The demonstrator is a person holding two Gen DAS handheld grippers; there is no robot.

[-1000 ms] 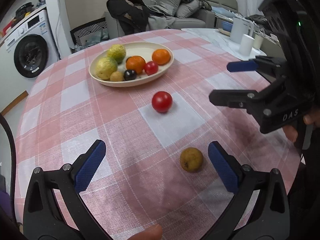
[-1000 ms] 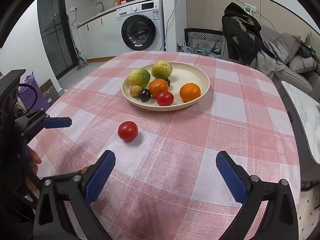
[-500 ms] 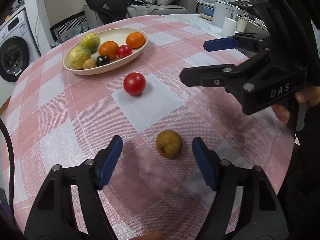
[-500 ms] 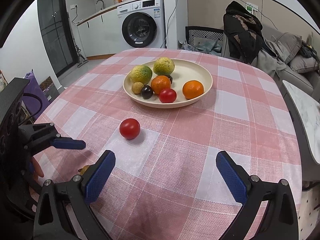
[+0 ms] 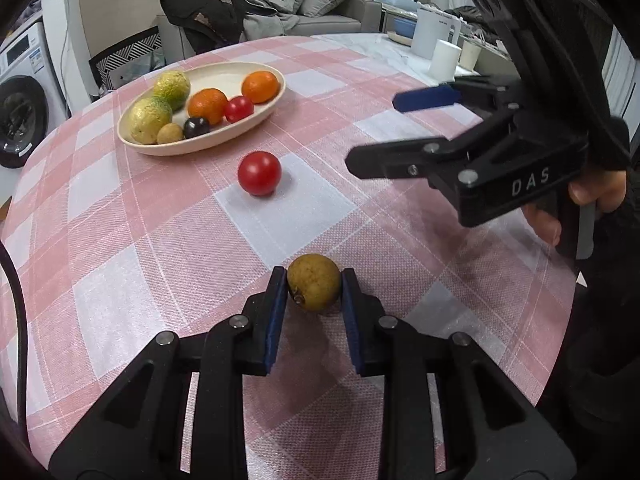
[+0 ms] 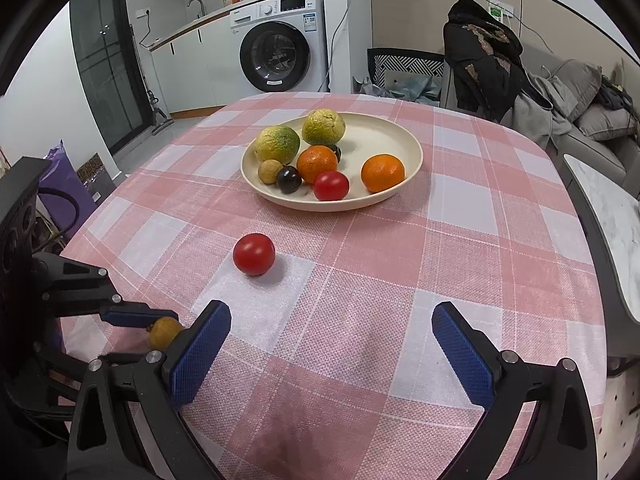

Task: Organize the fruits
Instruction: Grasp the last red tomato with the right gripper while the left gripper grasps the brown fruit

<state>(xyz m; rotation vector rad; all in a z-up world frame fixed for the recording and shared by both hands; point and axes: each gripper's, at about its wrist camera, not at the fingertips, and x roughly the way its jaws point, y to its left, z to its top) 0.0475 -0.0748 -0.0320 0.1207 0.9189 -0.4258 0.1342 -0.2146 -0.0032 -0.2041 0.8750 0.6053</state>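
Small round brownish-yellow fruit (image 5: 314, 282), low centre of left wrist view, sits on the pink-and-white checked table (image 5: 120, 240), left gripper (image 5: 314, 292) just closed onto it, blue pads touching both sides at its widest part. Looks light, firm-skinned, w/ a dull matte rind, so prob. not slippery; round shape could roll or pop out if squeezed off-centre, so mid-line hold seems right. Right gripper (image 6: 330, 354) wide open, nothing in it, hovering over bare cloth.

Loose red tomato (image 5: 259, 173) lies between this fruit & the cream oval plate (image 5: 256, 120) at upper left, near a straight path. Plate already holds approx. seven fruits; free space towards its far/right side. Right gripper body fills right of frame, well apart from the fruit.
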